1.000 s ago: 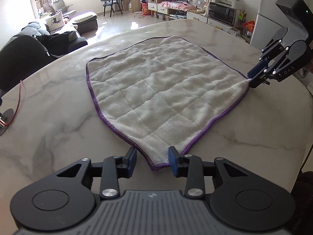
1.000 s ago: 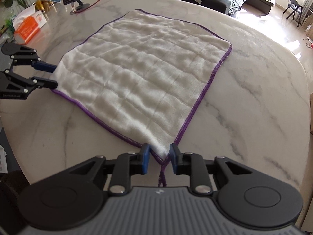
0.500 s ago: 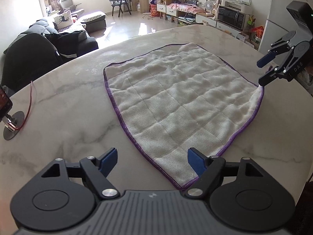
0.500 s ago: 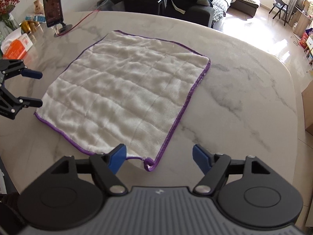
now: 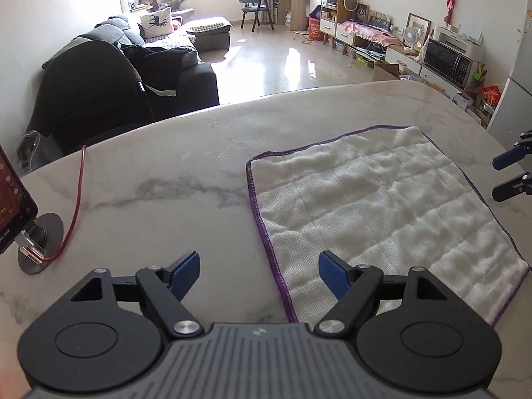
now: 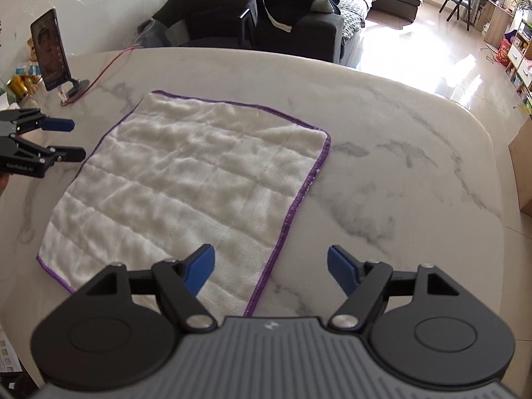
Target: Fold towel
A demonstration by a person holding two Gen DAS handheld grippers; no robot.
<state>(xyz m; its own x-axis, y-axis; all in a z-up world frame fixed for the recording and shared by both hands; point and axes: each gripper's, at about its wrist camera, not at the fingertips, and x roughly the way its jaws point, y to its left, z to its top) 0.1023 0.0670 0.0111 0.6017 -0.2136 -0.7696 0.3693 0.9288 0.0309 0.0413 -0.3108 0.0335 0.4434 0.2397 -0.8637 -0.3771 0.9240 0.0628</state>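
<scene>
A white quilted towel (image 5: 382, 206) with a purple hem lies spread flat on the marble table (image 5: 149, 199). My left gripper (image 5: 259, 266) is open and hovers over the towel's left hem, which runs between its blue fingers without touching either pad. From the right wrist view the towel (image 6: 186, 179) fills the middle. My right gripper (image 6: 270, 259) is open above its right hem near the front corner, gripping nothing. The right gripper (image 5: 498, 176) shows at the far right edge of the left wrist view. The left gripper (image 6: 78, 139) stands open just left of the towel.
A phone on a round stand (image 6: 50, 55) with a red cable (image 6: 106, 68) sits at the table's far left; the phone (image 5: 10, 206) also appears in the left wrist view. A black sofa (image 5: 99, 93) stands behind the table. The table (image 6: 399, 166) edge curves away on the right.
Both grippers opened and let go of the towel corners they pinched. The left one shifted left over the side hem, the right one shifted right. The towel now lies flat.
</scene>
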